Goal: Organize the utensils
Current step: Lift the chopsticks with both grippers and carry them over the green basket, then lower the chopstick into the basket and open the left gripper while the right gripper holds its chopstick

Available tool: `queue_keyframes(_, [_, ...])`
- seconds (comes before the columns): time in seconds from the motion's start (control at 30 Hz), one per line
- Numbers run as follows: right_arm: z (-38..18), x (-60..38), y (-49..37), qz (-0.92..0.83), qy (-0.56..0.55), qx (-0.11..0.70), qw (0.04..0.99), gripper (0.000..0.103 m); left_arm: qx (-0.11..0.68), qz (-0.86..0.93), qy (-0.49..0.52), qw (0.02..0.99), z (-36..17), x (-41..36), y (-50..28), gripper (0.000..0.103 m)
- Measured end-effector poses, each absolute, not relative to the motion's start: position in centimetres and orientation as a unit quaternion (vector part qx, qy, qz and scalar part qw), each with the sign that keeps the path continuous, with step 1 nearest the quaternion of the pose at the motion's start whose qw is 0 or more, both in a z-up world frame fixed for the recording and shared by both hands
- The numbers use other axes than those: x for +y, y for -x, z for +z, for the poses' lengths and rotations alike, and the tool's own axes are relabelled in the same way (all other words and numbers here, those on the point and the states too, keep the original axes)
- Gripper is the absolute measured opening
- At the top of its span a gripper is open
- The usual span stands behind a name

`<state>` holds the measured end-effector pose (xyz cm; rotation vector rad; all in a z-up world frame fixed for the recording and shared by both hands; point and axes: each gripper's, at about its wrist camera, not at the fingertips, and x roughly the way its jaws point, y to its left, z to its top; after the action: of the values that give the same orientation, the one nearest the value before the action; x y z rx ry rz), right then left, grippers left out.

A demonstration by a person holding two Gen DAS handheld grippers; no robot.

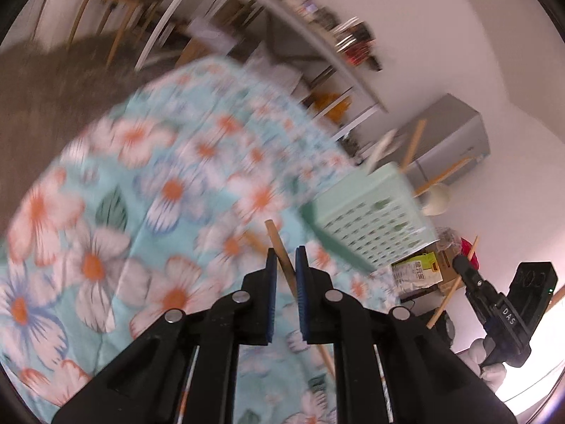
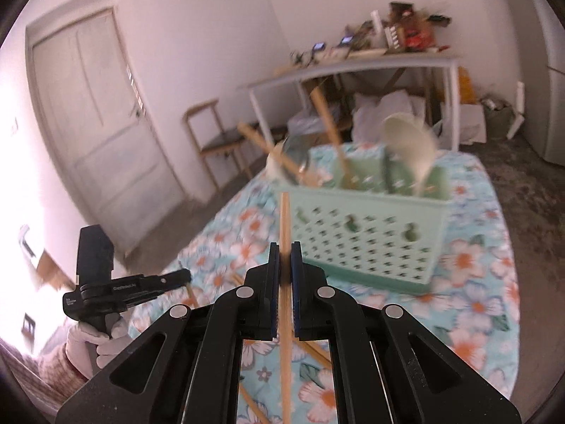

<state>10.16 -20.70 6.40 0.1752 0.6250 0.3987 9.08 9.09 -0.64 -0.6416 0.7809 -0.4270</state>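
Observation:
A mint green perforated utensil basket (image 2: 367,233) stands on the floral tablecloth (image 2: 469,282); it holds white spoons (image 2: 409,145) and wooden chopsticks (image 2: 328,123). My right gripper (image 2: 284,265) is shut on a wooden chopstick (image 2: 285,219) that points up toward the basket's near left corner. My left gripper (image 1: 284,265) is shut on another wooden chopstick (image 1: 279,247), left of the basket (image 1: 370,219). The right gripper (image 1: 462,265) with its chopstick shows at the right of the left wrist view. The left gripper (image 2: 176,277) shows at the left of the right wrist view.
Several loose chopsticks (image 2: 317,353) lie on the cloth below my right gripper. Behind the table are a grey desk (image 2: 353,67) with clutter, a wooden chair (image 2: 215,141), a door (image 2: 99,123) and a grey fridge (image 1: 448,145). Boxes (image 1: 423,268) sit on the floor.

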Motion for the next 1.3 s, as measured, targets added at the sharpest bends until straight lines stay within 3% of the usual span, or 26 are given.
queue_keyframes(0.7, [8.2, -26.1, -6.9, 0.206, -0.157, 0.234, 0.937, 0.004, 0.058, -0.306, 0.155, 0.937, 22.4, -1.4, -9.9, 0.005])
queue_keyframes(0.97, [7.9, -27.0, -7.4, 0.216, -0.172, 0.230, 0.933, 0.005, 0.050, -0.252, 0.099, 0.961, 21.0, -7.3, -15.5, 0.005])
queue_keyframes(1.3, [7.1, -28.0, -7.9, 0.207, -0.179, 0.242, 0.931, 0.005, 0.150, -0.256, 0.140, 0.945, 15.1, -8.6, -20.1, 0.006])
